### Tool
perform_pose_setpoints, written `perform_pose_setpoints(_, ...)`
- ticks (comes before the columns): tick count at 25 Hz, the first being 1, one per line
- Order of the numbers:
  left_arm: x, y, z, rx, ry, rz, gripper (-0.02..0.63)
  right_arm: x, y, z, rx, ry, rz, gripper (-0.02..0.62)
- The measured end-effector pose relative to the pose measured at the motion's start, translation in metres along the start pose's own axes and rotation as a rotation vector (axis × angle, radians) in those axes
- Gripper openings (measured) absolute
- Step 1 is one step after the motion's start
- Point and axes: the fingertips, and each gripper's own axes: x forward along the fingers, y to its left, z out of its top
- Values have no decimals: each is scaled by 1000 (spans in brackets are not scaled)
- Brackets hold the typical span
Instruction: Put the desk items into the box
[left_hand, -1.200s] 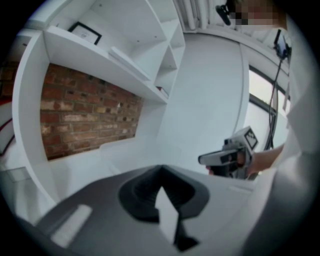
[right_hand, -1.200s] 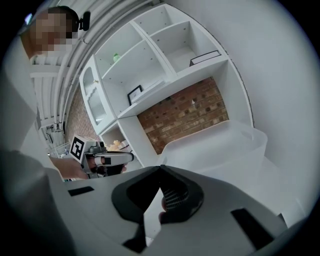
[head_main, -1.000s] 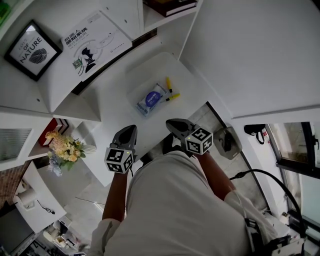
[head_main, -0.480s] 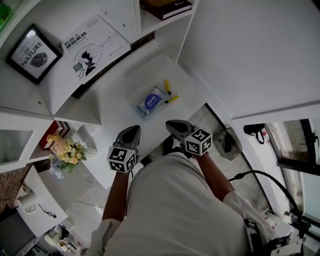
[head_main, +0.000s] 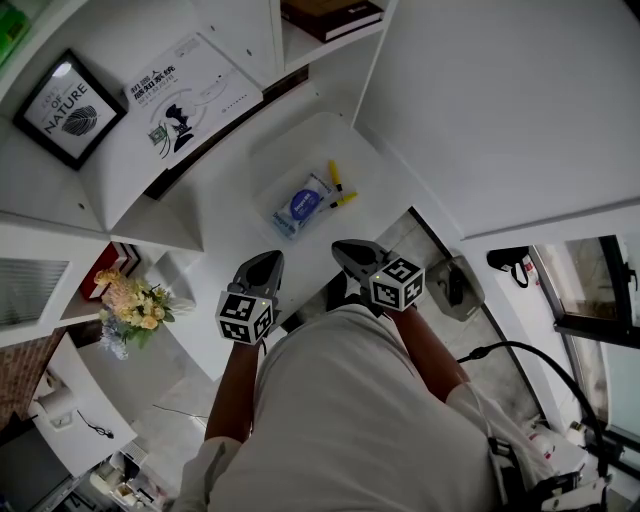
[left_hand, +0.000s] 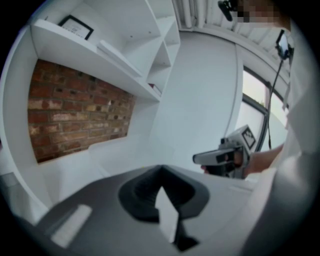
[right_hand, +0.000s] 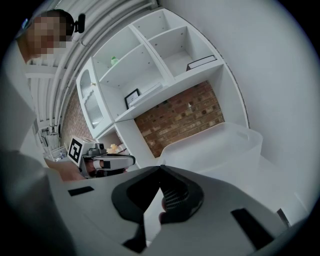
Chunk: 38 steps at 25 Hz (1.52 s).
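A clear plastic box (head_main: 282, 158) stands on the white desk (head_main: 225, 215). Inside it lie a blue-labelled pack (head_main: 300, 206) and two yellow markers (head_main: 340, 186). My left gripper (head_main: 266, 262) hovers at the desk's near edge, short of the box, shut and empty. The right gripper (head_main: 342, 247) hangs beside it, just right of the box's near corner, also shut with nothing in it. The right gripper view shows the box (right_hand: 220, 145) ahead on the right and the left gripper (right_hand: 105, 162) off to the left. In the left gripper view the right gripper (left_hand: 222, 156) shows at the right.
White shelves above the desk hold a framed picture (head_main: 65, 100) and a white book (head_main: 190, 85). A bunch of flowers (head_main: 130, 305) sits lower left. A white wall closes the desk's right side. A brick panel (right_hand: 182, 117) backs the desk.
The left gripper has edged slightly right, toward the box. The right gripper and the box's contents have stayed where they were.
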Motion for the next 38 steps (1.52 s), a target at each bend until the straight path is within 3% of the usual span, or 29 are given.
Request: perform_pose_setpoints(38, -21, 18, -14, 21, 28, -91, 2, 17, 37, -10, 0, -36, -53, 0)
